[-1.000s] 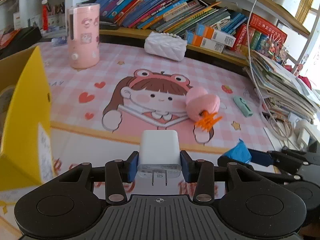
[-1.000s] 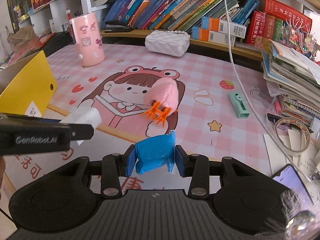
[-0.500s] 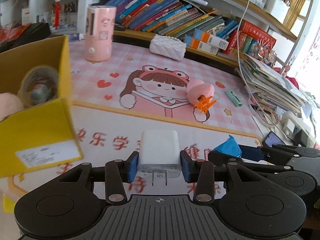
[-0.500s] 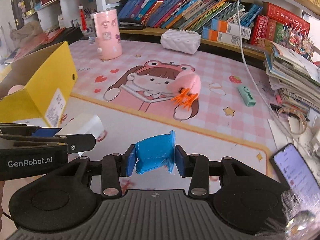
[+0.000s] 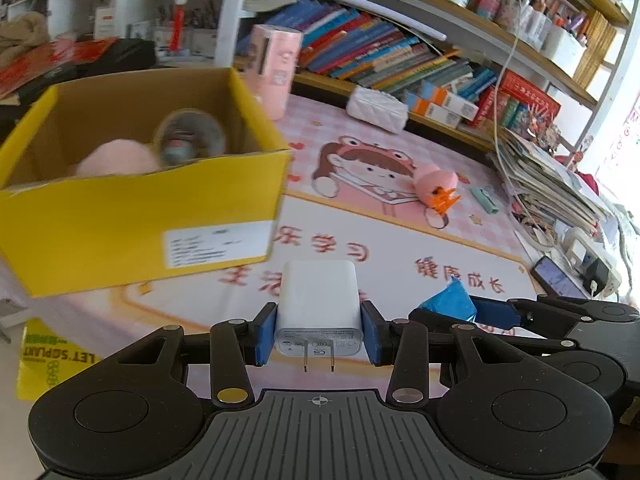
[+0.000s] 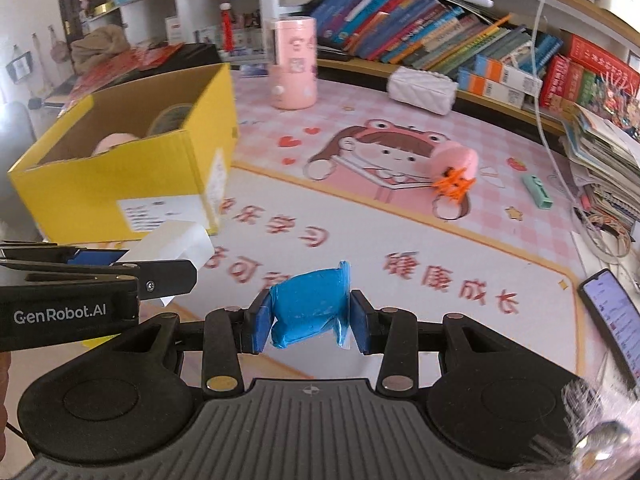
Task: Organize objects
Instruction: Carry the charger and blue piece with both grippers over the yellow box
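My left gripper (image 5: 319, 330) is shut on a white charger plug (image 5: 319, 304), prongs toward the camera, held above the desk mat. It also shows in the right wrist view (image 6: 168, 246). My right gripper (image 6: 308, 320) is shut on a blue packet (image 6: 310, 306), which also shows in the left wrist view (image 5: 450, 304). An open yellow cardboard box (image 5: 132, 216) stands ahead and left of both grippers, also in the right wrist view (image 6: 120, 184). It holds a pink soft thing (image 5: 116, 162) and a roll of tape (image 5: 188, 136).
A pink plush with orange feet (image 6: 454, 164), a mint green eraser (image 6: 538, 190), a white quilted pouch (image 6: 422, 88) and a pink cylinder (image 6: 292, 62) lie on the pink mat. A phone (image 6: 610, 312) and a paper stack (image 5: 548, 184) sit right. Bookshelves line the back.
Both grippers have lifted and swung left with their loads. The yellow box now looms larger and nearer, with its open top showing in both views.
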### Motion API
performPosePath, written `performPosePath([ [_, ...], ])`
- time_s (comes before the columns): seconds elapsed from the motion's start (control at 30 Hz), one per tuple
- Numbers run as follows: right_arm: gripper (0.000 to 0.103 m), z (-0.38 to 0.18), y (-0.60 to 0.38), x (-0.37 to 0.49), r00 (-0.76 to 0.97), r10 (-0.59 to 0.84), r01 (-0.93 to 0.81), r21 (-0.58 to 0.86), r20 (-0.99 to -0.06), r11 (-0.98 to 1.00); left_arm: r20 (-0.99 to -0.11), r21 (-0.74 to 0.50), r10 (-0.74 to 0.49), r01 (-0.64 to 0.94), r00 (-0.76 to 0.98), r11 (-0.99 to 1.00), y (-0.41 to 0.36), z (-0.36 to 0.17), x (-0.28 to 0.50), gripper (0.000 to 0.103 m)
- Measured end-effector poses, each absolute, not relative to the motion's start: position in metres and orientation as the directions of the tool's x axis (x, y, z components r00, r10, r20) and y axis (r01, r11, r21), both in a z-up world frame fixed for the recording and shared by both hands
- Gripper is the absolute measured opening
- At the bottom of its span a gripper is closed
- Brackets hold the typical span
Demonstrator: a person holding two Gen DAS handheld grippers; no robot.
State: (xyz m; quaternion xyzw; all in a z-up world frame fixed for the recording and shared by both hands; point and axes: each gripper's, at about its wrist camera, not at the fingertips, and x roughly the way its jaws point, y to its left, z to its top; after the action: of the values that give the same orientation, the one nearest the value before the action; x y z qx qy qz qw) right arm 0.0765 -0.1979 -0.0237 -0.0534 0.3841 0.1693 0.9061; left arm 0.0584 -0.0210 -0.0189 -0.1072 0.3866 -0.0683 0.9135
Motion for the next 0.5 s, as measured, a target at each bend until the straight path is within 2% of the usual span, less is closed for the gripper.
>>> performPosePath([
  [0.5,0.037,-0.018,-0.118,0.029,0.622,0.361,-0.469,0.038,-0.695,0.882,-0.665,-0.236,-0.098,-0.084,0.741,0.968,0.053,-0.010,-0.002,0.041],
])
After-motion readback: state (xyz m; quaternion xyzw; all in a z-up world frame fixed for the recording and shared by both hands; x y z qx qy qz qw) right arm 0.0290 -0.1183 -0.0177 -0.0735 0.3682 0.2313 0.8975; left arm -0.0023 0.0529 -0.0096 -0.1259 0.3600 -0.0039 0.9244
